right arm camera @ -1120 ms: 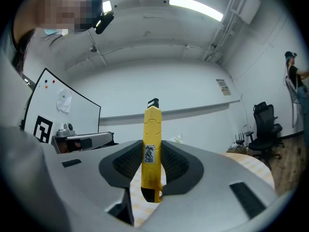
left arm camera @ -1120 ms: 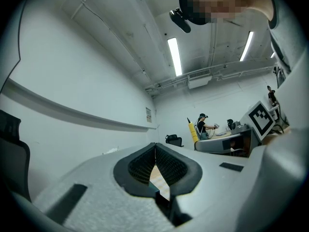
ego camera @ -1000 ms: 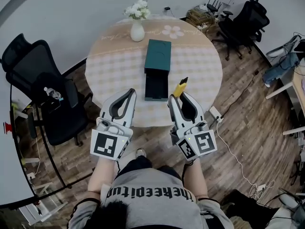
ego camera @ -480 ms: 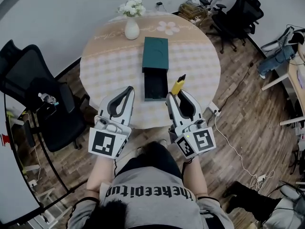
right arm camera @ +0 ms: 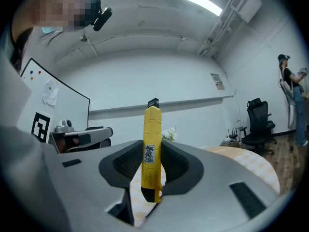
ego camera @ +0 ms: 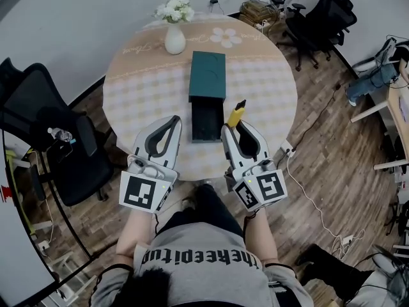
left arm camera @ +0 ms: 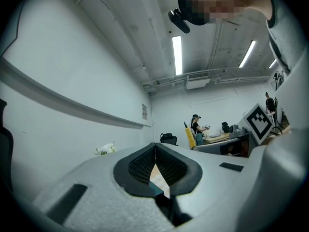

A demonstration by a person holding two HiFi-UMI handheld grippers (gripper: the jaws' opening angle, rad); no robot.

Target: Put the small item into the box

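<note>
The yellow plastic utility knife (right arm camera: 150,149) is clamped between the jaws of the right hand-held gripper (ego camera: 234,128), its black tip projecting past them over the round, cloth-covered bench (ego camera: 268,88). The dark teal rectangular box (ego camera: 208,75) lies mid-bench, with its drawer tray (ego camera: 193,120) drawn open toward the person, just left of the knife. The knife is best carried leftward over the tray, turned to lie along the tray's length, lowered inside the walls, and only then released. The left hand-held gripper (ego camera: 172,120) is closed on nothing and could be used to steady the box.
</note>
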